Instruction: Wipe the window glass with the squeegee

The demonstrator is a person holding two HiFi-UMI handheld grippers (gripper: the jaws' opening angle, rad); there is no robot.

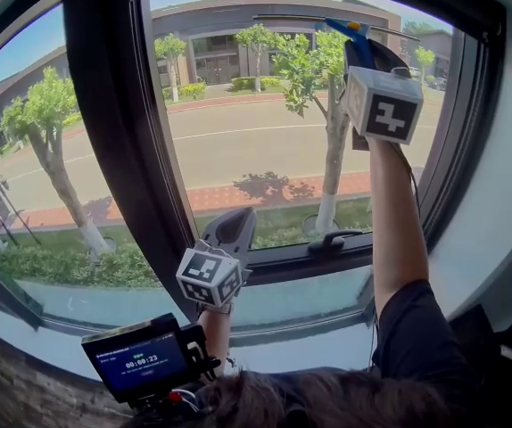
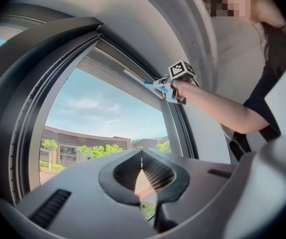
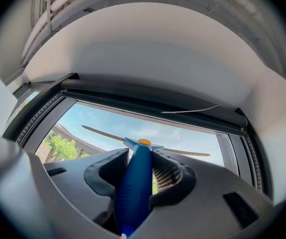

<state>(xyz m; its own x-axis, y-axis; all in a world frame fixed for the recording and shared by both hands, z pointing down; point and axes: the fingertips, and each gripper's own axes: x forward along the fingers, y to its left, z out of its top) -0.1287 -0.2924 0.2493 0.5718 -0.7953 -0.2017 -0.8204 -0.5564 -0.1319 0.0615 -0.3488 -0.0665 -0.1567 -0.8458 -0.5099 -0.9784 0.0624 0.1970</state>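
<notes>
Closest to the head view are the person's dark hair (image 1: pixel 327 399) and one small screen (image 1: pixel 140 359) on a mount at lower left. Just beyond, the left gripper (image 1: pixel 231 228) points up in front of the lower window frame, its marker cube (image 1: pixel 210 279) below it. In its own view its jaws (image 2: pixel 142 156) are pressed together at the tips with nothing between them. The right arm (image 1: pixel 399 230) reaches high, carrying the right gripper (image 1: pixel 365 53) and the second marker cube (image 1: pixel 383 105). That gripper pinches the blue handle of the single squeegee (image 3: pixel 135 188), whose long thin blade (image 1: pixel 292 19) lies across the glass close under the top of the frame. The room is plain, with a pale window sill (image 1: pixel 309 350) below, a white wall (image 1: pixel 497 203) to the right and a white ceiling recess above the window. A thick dark frame (image 1: pixel 118 150) splits the window into two visible panes, and one dark window handle (image 1: pixel 336 239) sits on the lower rail of the centre pane (image 1: pixel 238 132). Beyond the glass are a road, several green trees, a long low building and blue sky.
</notes>
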